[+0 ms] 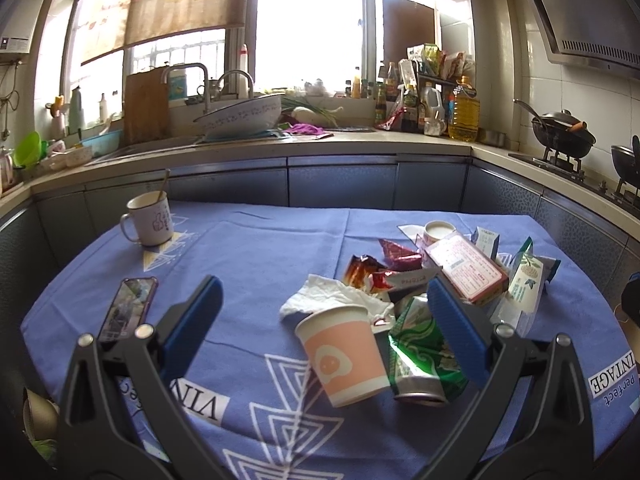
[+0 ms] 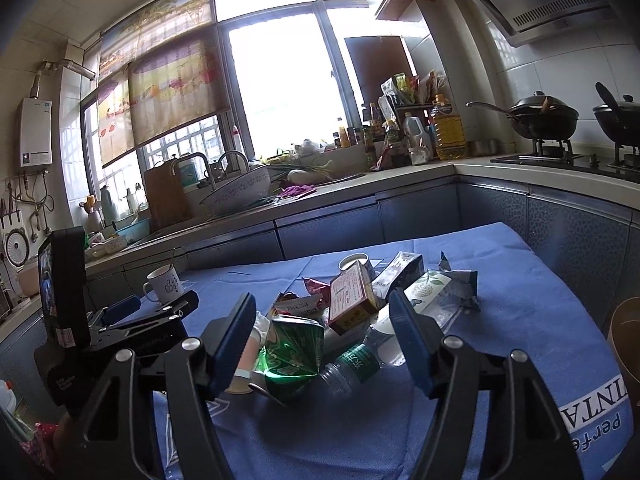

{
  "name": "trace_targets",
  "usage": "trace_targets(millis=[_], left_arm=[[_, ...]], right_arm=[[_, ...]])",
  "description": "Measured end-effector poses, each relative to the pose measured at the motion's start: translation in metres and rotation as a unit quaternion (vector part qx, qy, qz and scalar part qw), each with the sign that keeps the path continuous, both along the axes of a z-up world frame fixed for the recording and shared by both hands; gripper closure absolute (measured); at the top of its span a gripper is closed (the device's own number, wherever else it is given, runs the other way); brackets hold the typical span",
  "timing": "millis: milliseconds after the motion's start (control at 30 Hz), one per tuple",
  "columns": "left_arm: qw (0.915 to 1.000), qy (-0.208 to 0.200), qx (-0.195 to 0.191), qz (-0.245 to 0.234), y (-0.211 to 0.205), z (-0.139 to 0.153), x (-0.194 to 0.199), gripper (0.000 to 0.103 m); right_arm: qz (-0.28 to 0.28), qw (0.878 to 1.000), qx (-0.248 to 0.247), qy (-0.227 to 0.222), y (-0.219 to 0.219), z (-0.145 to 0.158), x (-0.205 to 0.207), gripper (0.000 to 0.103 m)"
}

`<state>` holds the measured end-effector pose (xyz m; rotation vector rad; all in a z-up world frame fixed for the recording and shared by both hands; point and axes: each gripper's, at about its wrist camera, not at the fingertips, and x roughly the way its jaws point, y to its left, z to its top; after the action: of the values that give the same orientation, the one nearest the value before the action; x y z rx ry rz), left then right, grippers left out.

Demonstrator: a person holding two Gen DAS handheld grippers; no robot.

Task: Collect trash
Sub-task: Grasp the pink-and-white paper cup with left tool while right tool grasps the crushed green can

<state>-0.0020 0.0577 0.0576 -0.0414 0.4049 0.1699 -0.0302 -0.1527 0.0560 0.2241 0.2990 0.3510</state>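
Trash lies heaped on the near right part of the blue tablecloth (image 1: 256, 248): a paper cup (image 1: 344, 356), a crushed green can (image 1: 420, 360), a white tissue (image 1: 336, 296), red wrappers (image 1: 376, 268), a pink box (image 1: 468, 268), a clear bottle (image 2: 352, 364) and a white-green pouch (image 1: 528, 284).

All of it looks light. The cup and can are thin-walled and would likely crumple under a hard squeeze; the can's torn edges may snag. The bottle is smooth and round, so it may roll or slip; its body just below the neck seems the best hold. The tissue and wrappers are soft and should pinch anywhere. The box is stiff and best taken across its narrow sides.

The left gripper (image 1: 320, 344) stands wide open, empty, with the cup and can between its fingers but untouched. The right gripper (image 2: 324, 340) is partly open around the can and bottle; its pads do not appear to press on either.

Open cloth lies to the left of the heap, with a mug (image 1: 150, 220) far left and a phone (image 1: 128, 308) near left, both to be avoided. The pouch sits close to the table's right edge, and the two grippers are near each other, so room between them is tight.
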Motion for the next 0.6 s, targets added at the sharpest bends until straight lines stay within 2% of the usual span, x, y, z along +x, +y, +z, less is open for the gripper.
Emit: trace_targets(millis=[333,467,600], left_arm=[[0.9998,-0.017,0.004,0.009,0.007,0.001,-0.004,0.005],[0.9991,-0.018,-0.026,0.029,0.033,-0.001,-0.003,0.005],[0.9976,0.006,-0.063,0.028,0.056,-0.008,0.003,0.005]], right_arm=[[-0.003,1.0,0.009,0.009,-0.004,-0.002,0.003,0.034],[-0.004,1.0,0.008,0.016,-0.002,-0.007,0.004,0.024],[0.005,1.0,0.003,0.027,0.001,-0.011,0.009,0.023]])
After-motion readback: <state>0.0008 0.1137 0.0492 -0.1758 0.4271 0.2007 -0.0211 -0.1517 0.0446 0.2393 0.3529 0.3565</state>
